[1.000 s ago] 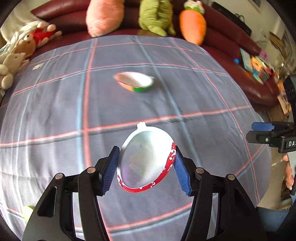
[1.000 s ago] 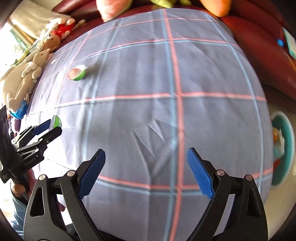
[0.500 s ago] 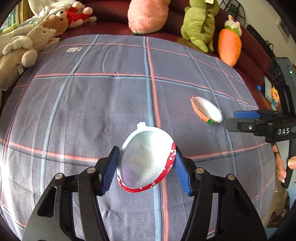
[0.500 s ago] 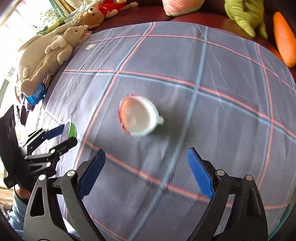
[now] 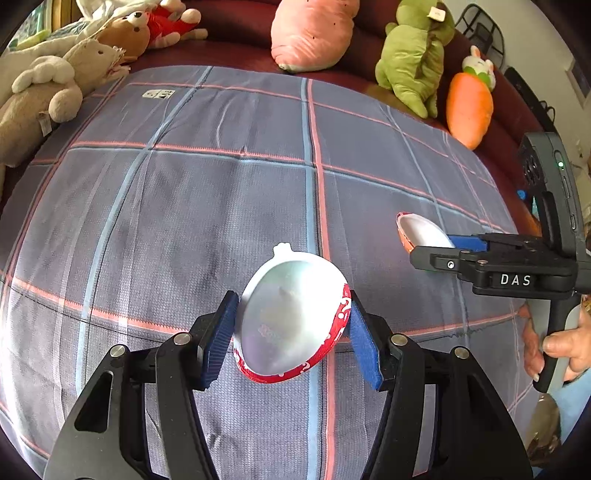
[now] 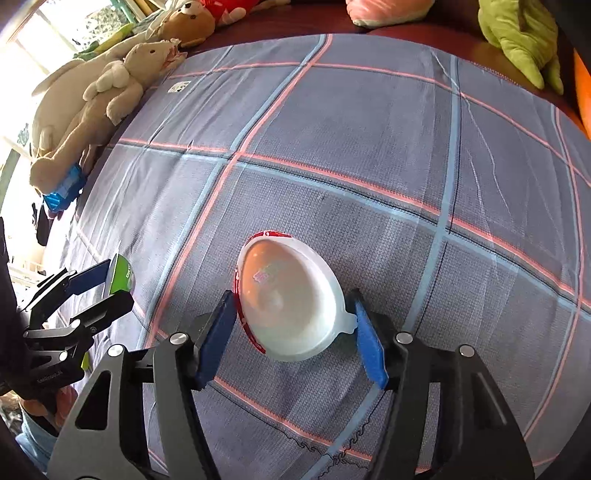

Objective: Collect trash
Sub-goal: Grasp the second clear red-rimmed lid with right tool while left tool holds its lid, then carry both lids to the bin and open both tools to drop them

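Tongs first: your left gripper (image 5: 291,334) is clamped on an egg-shaped plastic shell (image 5: 290,314), white inside with a red printed rim, held tilted above the checked cloth (image 5: 184,221). Your right gripper (image 6: 293,334) is closing its jaws around a second egg-shaped shell (image 6: 290,299) that lies on the cloth, hollow side up. Its small tab touches the right-hand blue pad (image 6: 365,347), while the left-hand pad sits just beside the red rim; whether that side presses yet you cannot tell. From the left wrist view, the right gripper comes in from the right edge with your hand (image 5: 557,347) on its handle, the second shell peeking out past its tip. Farther off, the cloth runs up to a dark red sofa (image 5: 236,44) lined with plush toys: a beige rabbit (image 5: 40,92), a pink cushion (image 5: 310,33), a green dinosaur (image 5: 417,55) and an orange carrot (image 5: 469,107).
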Action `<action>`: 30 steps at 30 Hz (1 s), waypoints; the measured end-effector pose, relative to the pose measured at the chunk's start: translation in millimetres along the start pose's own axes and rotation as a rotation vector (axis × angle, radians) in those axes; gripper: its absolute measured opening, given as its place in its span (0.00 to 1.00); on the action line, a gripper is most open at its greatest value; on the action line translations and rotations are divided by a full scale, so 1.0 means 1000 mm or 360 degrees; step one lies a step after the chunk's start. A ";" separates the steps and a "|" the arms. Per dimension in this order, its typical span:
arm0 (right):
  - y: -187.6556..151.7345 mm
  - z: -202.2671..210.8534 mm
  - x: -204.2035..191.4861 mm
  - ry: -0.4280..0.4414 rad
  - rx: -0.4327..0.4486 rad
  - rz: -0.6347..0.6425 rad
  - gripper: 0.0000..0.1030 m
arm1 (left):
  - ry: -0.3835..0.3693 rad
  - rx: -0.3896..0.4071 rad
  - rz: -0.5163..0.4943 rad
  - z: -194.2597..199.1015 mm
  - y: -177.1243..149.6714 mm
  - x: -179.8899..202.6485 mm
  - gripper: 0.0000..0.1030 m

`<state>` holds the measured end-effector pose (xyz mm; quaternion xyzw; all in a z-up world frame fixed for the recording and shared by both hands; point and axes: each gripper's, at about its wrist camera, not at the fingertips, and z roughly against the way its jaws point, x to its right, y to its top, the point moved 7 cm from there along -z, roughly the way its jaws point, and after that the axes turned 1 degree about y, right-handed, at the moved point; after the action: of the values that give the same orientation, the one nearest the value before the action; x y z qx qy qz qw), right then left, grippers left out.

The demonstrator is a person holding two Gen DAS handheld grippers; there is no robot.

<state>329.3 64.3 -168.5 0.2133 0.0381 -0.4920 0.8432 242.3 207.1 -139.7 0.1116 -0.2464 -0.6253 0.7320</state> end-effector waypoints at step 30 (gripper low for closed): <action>-0.219 0.194 0.157 -0.0140 0.0383 -0.0670 0.57 | -0.0247 -0.0064 -0.0668 0.024 -0.071 0.266 0.57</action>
<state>196.3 -233.8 -106.8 0.2779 -0.0141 -0.6667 0.6914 194.6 -60.9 -94.0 0.0974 -0.2610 -0.7755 0.5666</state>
